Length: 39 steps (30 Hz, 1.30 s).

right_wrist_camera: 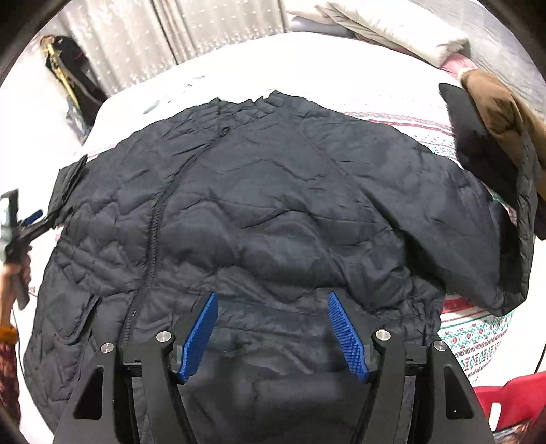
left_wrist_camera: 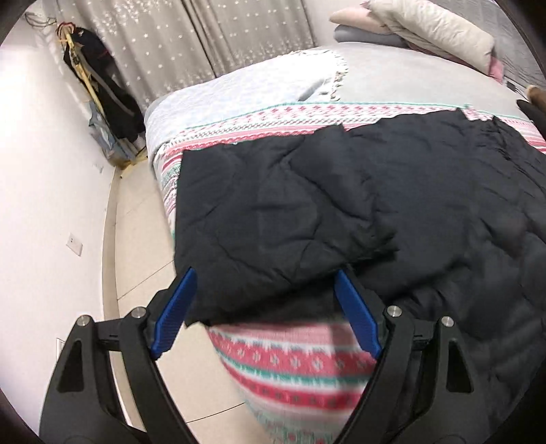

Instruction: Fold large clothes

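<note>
A large dark navy quilted jacket lies spread on the bed, zipper side up. In the left wrist view its left sleeve lies folded across the body. My left gripper is open, its blue pads straddling the sleeve's cuff end at the bed's edge; it also shows in the right wrist view at the jacket's left side. My right gripper is open and empty just above the jacket's lower body. The right sleeve hangs toward the bed's right edge.
The bed carries a red, green and white patterned blanket. Pillows and folded bedding lie at its head. A brown and black garment lies at the right. A floor and white wall are on the left, with dark clothes hanging by the curtain.
</note>
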Motion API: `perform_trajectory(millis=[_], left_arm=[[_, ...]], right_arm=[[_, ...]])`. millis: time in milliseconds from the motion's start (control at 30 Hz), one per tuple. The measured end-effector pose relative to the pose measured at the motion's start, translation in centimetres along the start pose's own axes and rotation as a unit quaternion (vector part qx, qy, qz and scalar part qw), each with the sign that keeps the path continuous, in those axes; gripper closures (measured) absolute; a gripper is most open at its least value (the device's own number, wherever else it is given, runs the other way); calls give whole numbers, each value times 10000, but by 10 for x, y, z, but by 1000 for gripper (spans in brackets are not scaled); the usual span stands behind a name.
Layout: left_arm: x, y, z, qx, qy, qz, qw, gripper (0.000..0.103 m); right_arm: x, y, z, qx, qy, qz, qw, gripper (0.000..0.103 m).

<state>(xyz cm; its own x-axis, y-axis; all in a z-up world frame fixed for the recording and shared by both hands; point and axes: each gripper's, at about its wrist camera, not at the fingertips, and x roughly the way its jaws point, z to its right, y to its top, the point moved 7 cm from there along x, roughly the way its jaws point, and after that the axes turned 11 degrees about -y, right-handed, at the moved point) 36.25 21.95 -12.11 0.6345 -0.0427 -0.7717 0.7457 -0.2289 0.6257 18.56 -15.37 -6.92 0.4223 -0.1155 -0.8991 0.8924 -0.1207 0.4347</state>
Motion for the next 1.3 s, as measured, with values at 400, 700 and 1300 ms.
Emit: perform_trajectory(millis=[400,700,1300], left_arm=[[9,36,-35,-819,0,414,9958,93],[-91,97,-22,-1082,-936,1518,9780,95],[-97,100,245,-561,-4025,618,9116,85]], right_arm=[[16,9,0,273,40,-49,9996,35],[17,15,-7,322,240,38,9992,35],[-5,52,-32,506,1025,275,9931,35]])
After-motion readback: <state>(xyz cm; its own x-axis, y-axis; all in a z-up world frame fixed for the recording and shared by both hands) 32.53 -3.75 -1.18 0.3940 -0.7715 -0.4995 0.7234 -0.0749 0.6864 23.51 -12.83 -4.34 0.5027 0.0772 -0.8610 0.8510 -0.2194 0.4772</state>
